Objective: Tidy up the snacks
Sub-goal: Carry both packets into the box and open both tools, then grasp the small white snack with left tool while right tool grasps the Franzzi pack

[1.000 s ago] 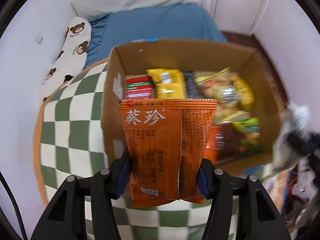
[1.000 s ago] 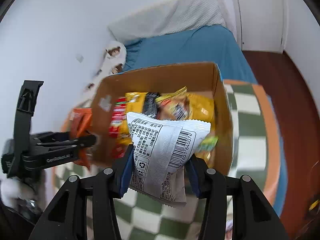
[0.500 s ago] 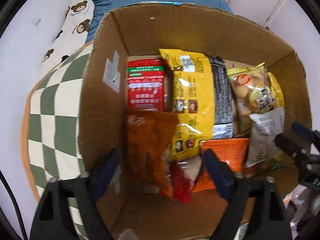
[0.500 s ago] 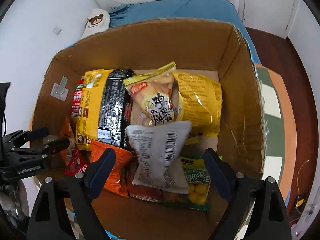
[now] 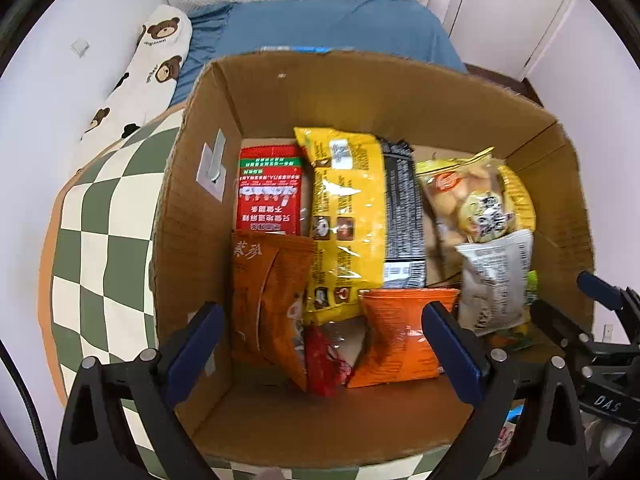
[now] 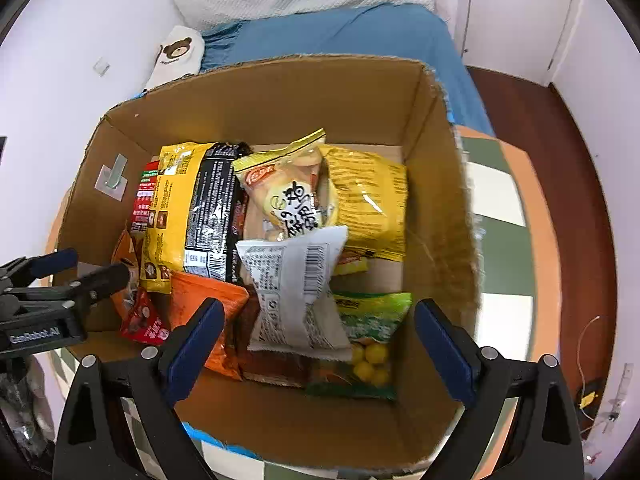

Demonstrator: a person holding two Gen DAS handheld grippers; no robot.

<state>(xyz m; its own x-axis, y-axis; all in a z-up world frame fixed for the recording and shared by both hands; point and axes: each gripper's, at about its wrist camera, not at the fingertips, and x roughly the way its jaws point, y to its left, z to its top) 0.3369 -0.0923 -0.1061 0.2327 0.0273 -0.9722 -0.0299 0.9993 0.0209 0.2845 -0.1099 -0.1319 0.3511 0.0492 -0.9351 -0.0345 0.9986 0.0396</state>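
Over the cardboard box point(image 5: 280, 92), both grippers — left gripper point(image 5: 320, 344), right gripper point(image 6: 316, 340) — have just spread their jaws, nothing between; I lift straight up, clear of the orange packet point(image 5: 268, 292) and white packet point(image 6: 296, 292).

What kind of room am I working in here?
Most likely a bedroom: a bed with a blue sheet and a bear-print pillow lies behind the cardboard box of snacks, and a white door stands in the corner.
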